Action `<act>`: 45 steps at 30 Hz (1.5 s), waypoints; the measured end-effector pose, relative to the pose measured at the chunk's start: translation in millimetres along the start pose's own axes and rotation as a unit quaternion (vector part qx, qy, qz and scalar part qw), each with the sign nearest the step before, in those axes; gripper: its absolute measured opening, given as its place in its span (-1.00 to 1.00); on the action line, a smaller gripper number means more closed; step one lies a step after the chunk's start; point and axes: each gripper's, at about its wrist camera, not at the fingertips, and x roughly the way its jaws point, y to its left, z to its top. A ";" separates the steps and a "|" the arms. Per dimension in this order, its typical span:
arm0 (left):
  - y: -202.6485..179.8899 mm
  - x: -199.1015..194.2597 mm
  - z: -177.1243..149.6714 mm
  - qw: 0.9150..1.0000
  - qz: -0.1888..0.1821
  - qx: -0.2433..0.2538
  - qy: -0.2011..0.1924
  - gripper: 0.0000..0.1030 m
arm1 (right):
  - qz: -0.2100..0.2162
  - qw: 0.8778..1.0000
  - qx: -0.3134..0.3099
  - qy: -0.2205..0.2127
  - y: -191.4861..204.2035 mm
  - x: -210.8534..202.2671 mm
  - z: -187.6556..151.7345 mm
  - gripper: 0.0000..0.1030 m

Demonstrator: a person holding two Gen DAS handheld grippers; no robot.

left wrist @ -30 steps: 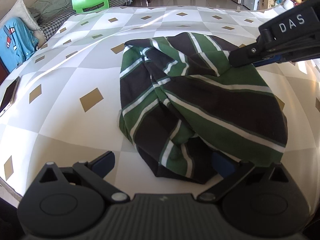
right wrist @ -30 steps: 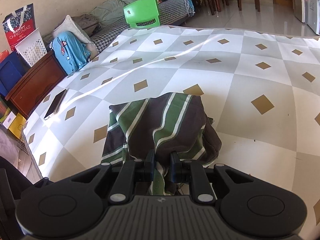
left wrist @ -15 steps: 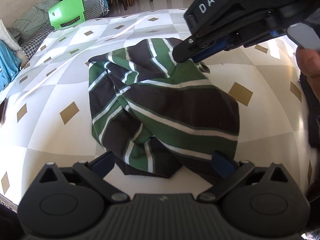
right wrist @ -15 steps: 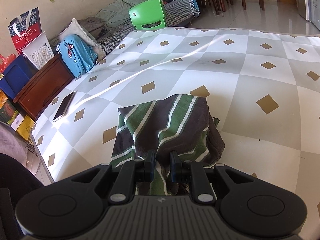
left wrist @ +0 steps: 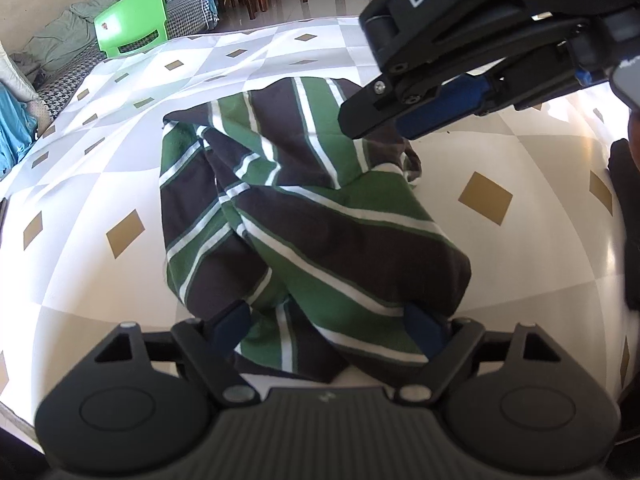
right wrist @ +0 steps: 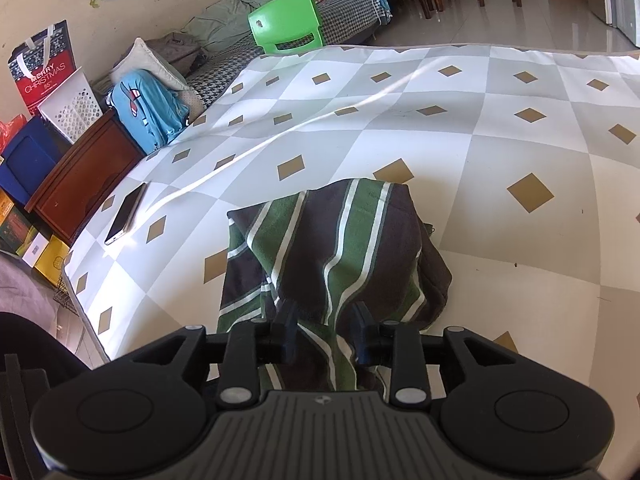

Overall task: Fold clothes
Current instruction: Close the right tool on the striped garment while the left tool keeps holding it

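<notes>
**Striped garment bunched on the checked cloth, a gripper at each end**

At the far left of the right wrist view, a phone [right wrist: 125,216] lies near the edge of the checked tablecloth [right wrist: 480,128], well apart from everything else. A green chair [right wrist: 286,20] stands beyond the far edge of the cloth.

In the middle lies the garment [left wrist: 304,220], a crumpled piece with green, dark brown and white stripes, resting in a loose heap on the tablecloth rather than flat. The left gripper [left wrist: 328,328] sits at its near end. Its jaws have just been closing and now stand fairly wide apart with a thick fold of the fabric between them; the blue pads lie against the cloth on either side, but whether they press it I cannot tell.

To the right, the right gripper [left wrist: 380,120] reaches down to the garment's far end. In its own view the right gripper's jaws have just been opening and stand a little apart, with a hanging fold of fabric between them, loose rather than pinched.
</notes>
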 end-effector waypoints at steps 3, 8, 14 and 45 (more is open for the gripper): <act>11.0 -0.7 -2.0 1.000 0.003 -0.027 -0.001 0.54 | -0.006 1.000 0.025 -0.004 -8.9 -1.3 2.5 -0.16; 24.6 -2.2 -1.8 0.998 0.005 -0.063 0.003 0.55 | -0.020 0.998 0.052 0.016 -20.1 8.2 2.3 0.01; 32.6 -5.5 -2.9 0.997 0.008 -0.078 0.000 0.56 | -0.015 0.996 0.084 0.038 -27.4 24.8 -2.1 0.04; 40.8 -11.7 2.9 0.993 0.078 -0.089 0.028 1.00 | 0.007 0.999 0.031 0.045 -2.0 17.7 -3.7 0.05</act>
